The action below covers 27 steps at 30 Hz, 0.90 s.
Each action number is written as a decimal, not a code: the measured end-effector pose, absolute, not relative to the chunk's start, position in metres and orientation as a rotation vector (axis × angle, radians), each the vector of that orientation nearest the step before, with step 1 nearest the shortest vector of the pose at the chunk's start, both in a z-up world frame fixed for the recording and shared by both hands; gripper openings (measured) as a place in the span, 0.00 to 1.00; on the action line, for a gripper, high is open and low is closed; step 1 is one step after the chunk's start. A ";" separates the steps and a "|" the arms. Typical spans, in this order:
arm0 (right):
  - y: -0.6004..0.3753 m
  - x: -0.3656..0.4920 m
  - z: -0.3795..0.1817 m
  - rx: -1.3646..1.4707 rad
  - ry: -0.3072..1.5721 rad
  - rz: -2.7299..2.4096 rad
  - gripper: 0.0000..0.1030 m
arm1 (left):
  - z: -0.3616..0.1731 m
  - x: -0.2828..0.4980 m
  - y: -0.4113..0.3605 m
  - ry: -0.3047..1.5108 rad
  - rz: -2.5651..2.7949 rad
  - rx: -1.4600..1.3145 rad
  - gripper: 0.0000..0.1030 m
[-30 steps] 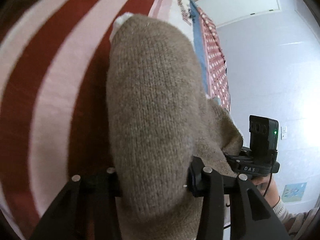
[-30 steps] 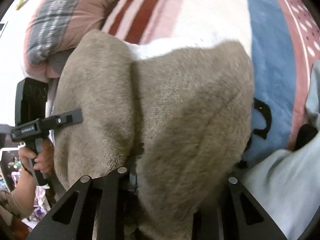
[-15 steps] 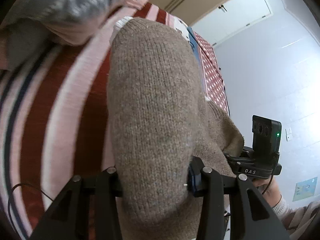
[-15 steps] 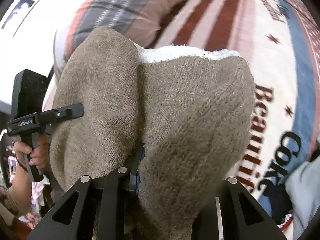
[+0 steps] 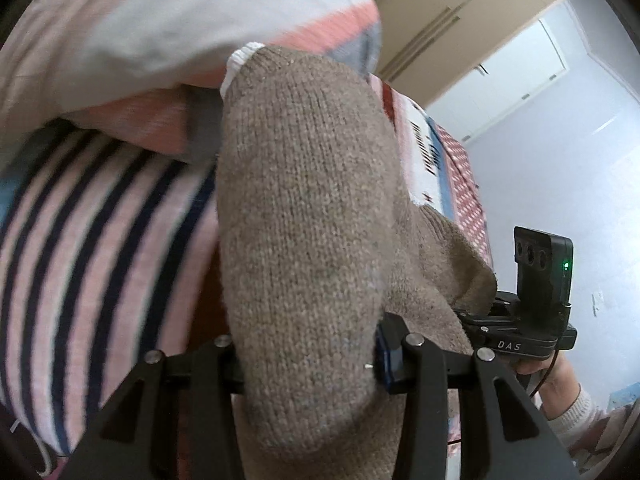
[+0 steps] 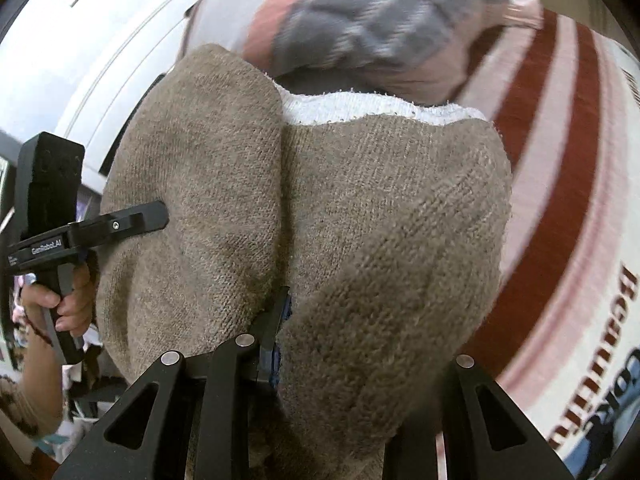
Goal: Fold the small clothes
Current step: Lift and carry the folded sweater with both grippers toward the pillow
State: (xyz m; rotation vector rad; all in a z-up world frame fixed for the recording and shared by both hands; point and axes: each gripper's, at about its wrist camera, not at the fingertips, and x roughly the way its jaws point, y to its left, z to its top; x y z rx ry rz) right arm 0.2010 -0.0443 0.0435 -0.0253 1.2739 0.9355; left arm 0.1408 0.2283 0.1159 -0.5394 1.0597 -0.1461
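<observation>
A brown knitted garment point(image 5: 304, 216) with a white inner lining point(image 6: 360, 106) hangs between both grippers above the bed. My left gripper point(image 5: 308, 360) is shut on one side of it, and the cloth drapes over the fingers and fills the middle of the left wrist view. My right gripper point(image 6: 332, 360) is shut on the other side point(image 6: 384, 240); the cloth hides its right finger. The right gripper shows in the left wrist view point(image 5: 532, 320), gripping the cloth's far corner. The left gripper shows in the right wrist view point(image 6: 132, 220).
A bedspread with red and pink stripes and lettering point(image 6: 568, 208) lies below. A striped pink, grey and navy pillow or quilt point(image 5: 120, 60) lies at the bed's head. A wardrobe point(image 5: 460, 20) and a white wall point(image 5: 560, 168) stand behind.
Both grippers have lifted and tilted up with the brown garment. The views have swung from the bedspread toward the pillow and the wall. The grip on the cloth is unchanged.
</observation>
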 end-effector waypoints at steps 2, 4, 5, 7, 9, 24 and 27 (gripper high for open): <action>-0.015 0.193 0.041 -0.046 1.277 0.961 0.19 | 0.118 0.131 0.250 1.056 -0.118 -0.538 0.39; 0.013 0.188 0.037 -0.060 1.281 0.984 0.19 | 0.118 0.117 0.263 1.052 -0.093 -0.537 0.39; 0.024 0.185 0.036 -0.064 1.282 0.996 0.19 | 0.118 0.109 0.275 1.050 -0.078 -0.539 0.39; 0.044 0.180 0.032 -0.075 1.286 1.017 0.18 | 0.118 0.099 0.288 1.045 -0.053 -0.543 0.39; 0.073 0.174 0.027 -0.088 1.293 1.044 0.18 | 0.112 0.086 0.308 1.043 -0.027 -0.546 0.39; 0.180 0.121 -0.077 -0.148 1.377 1.135 0.17 | 0.001 0.039 0.403 1.131 0.136 -0.530 0.37; 0.192 0.121 -0.112 -0.136 1.424 1.122 0.17 | -0.028 0.041 0.412 1.140 0.131 -0.559 0.37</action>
